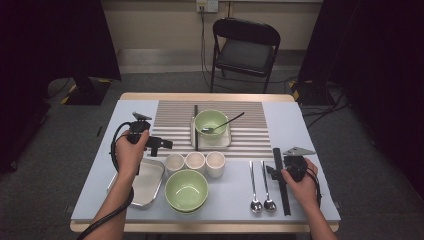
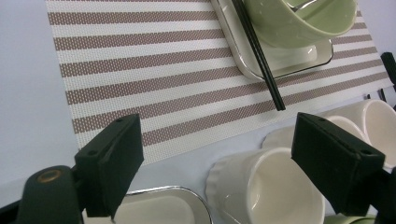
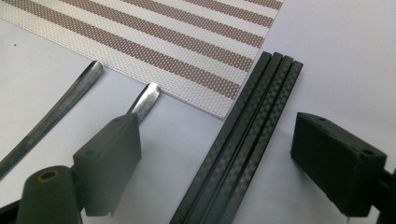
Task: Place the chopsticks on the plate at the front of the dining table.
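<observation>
My left gripper (image 1: 161, 142) is open and hovers just left of a row of three white cups (image 1: 195, 161). In the left gripper view, its open jaws (image 2: 219, 140) frame the nearest cup (image 2: 261, 186). My right gripper (image 1: 274, 171) is open at the front right, beside a bundle of black chopsticks (image 1: 281, 180). In the right gripper view, the chopstick bundle (image 3: 243, 135) lies on the table between the open jaws (image 3: 217, 140), untouched. Two metal spoons (image 1: 261, 186) lie left of the bundle, and their handles (image 3: 144, 100) appear there too.
A green bowl (image 1: 211, 123) holding a spoon (image 1: 227, 121) sits on a white plate (image 2: 289, 58) on the striped placemat (image 1: 250, 130), with black chopsticks (image 2: 259, 51) on the plate's left edge. A second green bowl (image 1: 186, 190) and a metal tray (image 1: 150, 181) sit at the front. A chair (image 1: 245, 47) stands beyond the table.
</observation>
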Motion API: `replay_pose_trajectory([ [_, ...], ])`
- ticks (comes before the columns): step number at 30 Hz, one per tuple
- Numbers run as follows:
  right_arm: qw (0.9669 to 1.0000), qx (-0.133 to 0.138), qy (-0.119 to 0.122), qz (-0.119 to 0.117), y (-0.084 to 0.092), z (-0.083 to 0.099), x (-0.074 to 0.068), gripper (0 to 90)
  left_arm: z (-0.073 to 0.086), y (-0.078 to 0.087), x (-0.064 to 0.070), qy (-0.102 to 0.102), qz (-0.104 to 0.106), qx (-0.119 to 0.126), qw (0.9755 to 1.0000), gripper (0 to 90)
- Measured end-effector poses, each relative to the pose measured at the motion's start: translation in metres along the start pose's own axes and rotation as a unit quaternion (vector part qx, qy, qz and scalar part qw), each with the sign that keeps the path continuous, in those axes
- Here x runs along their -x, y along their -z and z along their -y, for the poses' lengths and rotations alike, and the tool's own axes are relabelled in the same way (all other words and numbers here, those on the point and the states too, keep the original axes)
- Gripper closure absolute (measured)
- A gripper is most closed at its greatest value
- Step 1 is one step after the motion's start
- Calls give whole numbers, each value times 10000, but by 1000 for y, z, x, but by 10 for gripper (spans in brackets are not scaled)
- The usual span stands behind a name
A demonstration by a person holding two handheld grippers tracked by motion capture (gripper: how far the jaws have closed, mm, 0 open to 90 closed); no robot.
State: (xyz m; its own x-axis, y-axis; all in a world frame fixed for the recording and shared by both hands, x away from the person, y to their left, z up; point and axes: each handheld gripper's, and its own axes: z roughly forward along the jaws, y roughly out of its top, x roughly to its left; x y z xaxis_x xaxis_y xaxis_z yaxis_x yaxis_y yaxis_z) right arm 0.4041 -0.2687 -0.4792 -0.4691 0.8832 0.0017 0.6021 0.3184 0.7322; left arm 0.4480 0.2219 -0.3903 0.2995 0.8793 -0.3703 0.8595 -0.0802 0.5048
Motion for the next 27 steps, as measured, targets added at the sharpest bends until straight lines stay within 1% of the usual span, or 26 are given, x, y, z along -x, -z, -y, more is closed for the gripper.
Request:
replay_pose_trajectory([
  [3,10000,3,2,0,0,0,0,152,1,0,-1,6,12,-9,10000,164],
  [4,10000,0,1,-2,0,0,0,152,2,0,-1,-10,-22,4,10000,164],
  [6,10000,-3,-2,-2,0,0,0,153,2,0,0,-6,29,2,10000,164],
  [10,10000,-6,-11,6,0,0,0,152,2,-1,2,-31,8,-23,10000,164],
  [11,10000,0,-4,-4,0,0,0,152,3,-1,2,-1,35,-18,10000,164],
  [15,10000,-1,-6,-4,0,0,0,152,4,-2,3,11,53,-8,10000,164],
  [18,10000,-8,-9,4,0,0,0,152,4,-2,4,-16,23,-24,10000,164],
  [19,10000,-7,-10,4,0,0,0,152,4,-3,4,-57,-1,-34,10000,164],
  [20,10000,-7,-9,3,0,0,0,152,4,-3,5,-47,-20,-23,10000,164],
  [23,10000,-3,-9,6,0,0,0,152,3,-3,6,-78,-17,-21,10000,164],
  [27,10000,-6,-9,4,0,0,0,152,3,-4,6,-60,24,-33,10000,164],
])
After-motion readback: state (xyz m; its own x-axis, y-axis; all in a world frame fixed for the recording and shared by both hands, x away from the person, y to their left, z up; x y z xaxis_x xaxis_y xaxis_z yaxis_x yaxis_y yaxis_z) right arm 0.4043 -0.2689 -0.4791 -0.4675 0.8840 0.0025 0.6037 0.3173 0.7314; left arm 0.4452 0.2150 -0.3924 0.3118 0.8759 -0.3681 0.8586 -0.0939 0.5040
